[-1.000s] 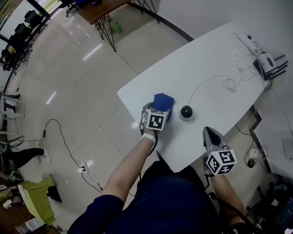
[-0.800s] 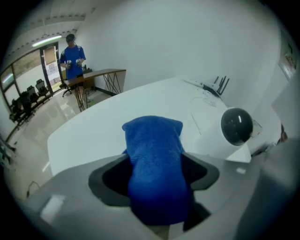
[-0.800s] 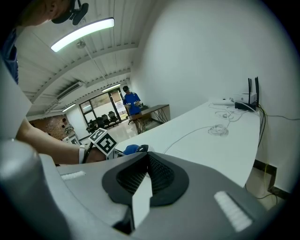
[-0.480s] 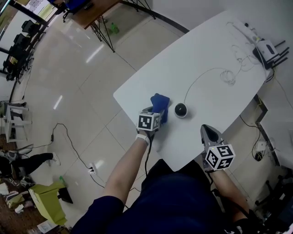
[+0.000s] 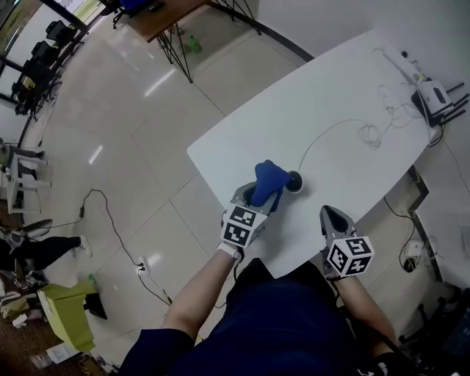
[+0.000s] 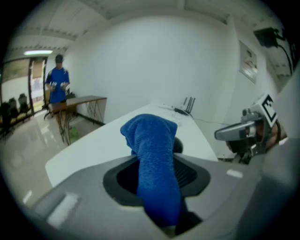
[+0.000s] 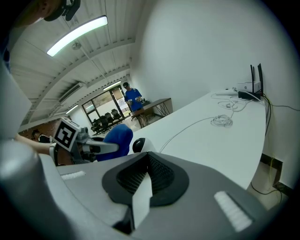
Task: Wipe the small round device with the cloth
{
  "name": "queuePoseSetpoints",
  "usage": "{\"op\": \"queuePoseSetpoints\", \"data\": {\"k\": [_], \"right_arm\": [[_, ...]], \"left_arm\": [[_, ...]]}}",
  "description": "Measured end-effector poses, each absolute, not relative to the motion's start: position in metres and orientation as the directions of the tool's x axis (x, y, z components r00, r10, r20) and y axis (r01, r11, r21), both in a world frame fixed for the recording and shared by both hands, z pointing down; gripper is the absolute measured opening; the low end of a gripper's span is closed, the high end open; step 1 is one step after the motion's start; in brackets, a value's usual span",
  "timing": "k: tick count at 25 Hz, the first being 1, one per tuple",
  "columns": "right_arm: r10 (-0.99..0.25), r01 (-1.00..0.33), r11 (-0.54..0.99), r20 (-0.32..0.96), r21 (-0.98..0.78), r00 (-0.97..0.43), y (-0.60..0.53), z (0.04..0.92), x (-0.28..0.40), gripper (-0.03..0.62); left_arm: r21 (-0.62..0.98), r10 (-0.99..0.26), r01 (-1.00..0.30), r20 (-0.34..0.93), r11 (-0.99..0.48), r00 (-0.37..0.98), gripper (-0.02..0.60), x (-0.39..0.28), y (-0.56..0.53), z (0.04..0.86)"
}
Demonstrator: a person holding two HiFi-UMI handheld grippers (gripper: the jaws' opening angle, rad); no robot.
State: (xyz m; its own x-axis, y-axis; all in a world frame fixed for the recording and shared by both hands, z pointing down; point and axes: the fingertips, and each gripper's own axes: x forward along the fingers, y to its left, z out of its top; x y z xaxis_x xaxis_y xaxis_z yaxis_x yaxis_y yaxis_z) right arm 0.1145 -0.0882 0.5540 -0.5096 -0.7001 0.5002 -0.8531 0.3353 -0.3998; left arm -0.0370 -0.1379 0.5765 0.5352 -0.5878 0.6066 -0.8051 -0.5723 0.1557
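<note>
The blue cloth (image 5: pixel 268 182) is bunched and raised off the white table (image 5: pixel 330 103), with my left gripper (image 5: pixel 261 197) shut on it. In the left gripper view the cloth (image 6: pixel 154 154) stands up between the jaws and hides most of the small round device (image 6: pixel 177 146) just behind it. The small round device (image 5: pixel 295 181) is black on a white base and sits on the table right beside the cloth's tip. My right gripper (image 5: pixel 334 217) hovers at the table's near edge, shut and with nothing in it (image 7: pixel 146 164). From there the device (image 7: pixel 138 144) shows next to the cloth (image 7: pixel 115 140).
A thin white cable (image 5: pixel 323 136) runs from the device to a coil (image 5: pixel 369 136). A router with antennas (image 5: pixel 433 95) and more wires lie at the table's far right end. Beyond the table are a wooden desk (image 5: pixel 158 15) and a person in blue (image 6: pixel 57 84).
The left gripper closed on the blue cloth where it lay flat and lifted it, bunched, to the device's side. The right gripper stayed near the table edge.
</note>
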Motion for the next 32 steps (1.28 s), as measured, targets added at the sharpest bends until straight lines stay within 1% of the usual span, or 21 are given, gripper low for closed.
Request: {"op": "queuePoseSetpoints", "data": {"k": [3,7,9,11,13,15,17,19,21,23,26,29,32], "right_arm": [[-0.702,-0.856,0.331,0.502,-0.398,-0.505,-0.087,0.552,0.115,0.005],[-0.708,-0.86,0.327,0.501,-0.392,-0.498,-0.083,0.548,0.117,0.005],[-0.712,-0.863,0.318,0.502,-0.393,-0.491,-0.079,0.546,0.119,0.005],[-0.717,-0.866,0.305,0.503,-0.396,-0.483,-0.075,0.546,0.122,0.005],[-0.722,-0.87,0.293,0.505,-0.398,-0.474,-0.072,0.546,0.125,0.005],[-0.725,-0.874,0.283,0.508,-0.396,-0.465,-0.069,0.547,0.129,0.005],[-0.726,-0.876,0.273,0.512,-0.398,-0.459,-0.068,0.55,0.133,0.005],[-0.727,-0.876,0.266,0.513,-0.402,-0.457,-0.068,0.551,0.134,0.005],[-0.728,-0.874,0.262,0.51,-0.409,-0.458,-0.068,0.551,0.133,0.005],[-0.728,-0.871,0.261,0.507,-0.417,-0.461,-0.069,0.55,0.13,0.005],[-0.726,-0.87,0.261,0.51,-0.418,-0.462,-0.068,0.55,0.128,0.005],[-0.723,-0.871,0.257,0.515,-0.418,-0.461,-0.067,0.551,0.128,0.005],[-0.722,-0.874,0.251,0.521,-0.417,-0.456,-0.067,0.552,0.129,0.005]], "left_arm": [[-0.026,-0.598,-0.721,0.579,-0.693,0.554,0.158,-0.004,-0.132,0.548],[-0.235,-0.569,-0.569,0.631,-0.788,0.528,0.163,0.029,-0.121,0.548],[-0.302,-0.546,-0.489,0.671,-0.819,0.501,0.163,0.041,-0.116,0.56],[-0.308,-0.53,-0.463,0.693,-0.831,0.489,0.163,0.046,-0.113,0.569],[-0.239,-0.522,-0.521,0.686,-0.82,0.507,0.164,0.043,-0.116,0.57],[-0.096,-0.522,-0.625,0.655,-0.775,0.546,0.169,0.033,-0.123,0.568],[0.11,-0.522,-0.719,0.614,-0.686,0.592,0.17,0.019,-0.132,0.567],[0.341,-0.515,-0.752,0.566,-0.564,0.643,0.17,0.008,-0.138,0.564],[0.505,-0.521,-0.736,0.521,-0.451,0.676,0.17,-0.004,-0.142,0.565],[0.604,-0.537,-0.709,0.486,-0.364,0.689,0.17,-0.016,-0.144,0.573],[0.7,-0.562,-0.666,0.452,-0.258,0.692,0.17,-0.028,-0.145,0.589],[0.792,-0.582,-0.589,0.405,-0.163,0.705,0.17,-0.031,-0.144,0.604],[0.845,-0.593,-0.527,0.379,-0.09,0.71,0.17,-0.031,-0.144,0.622]]}}
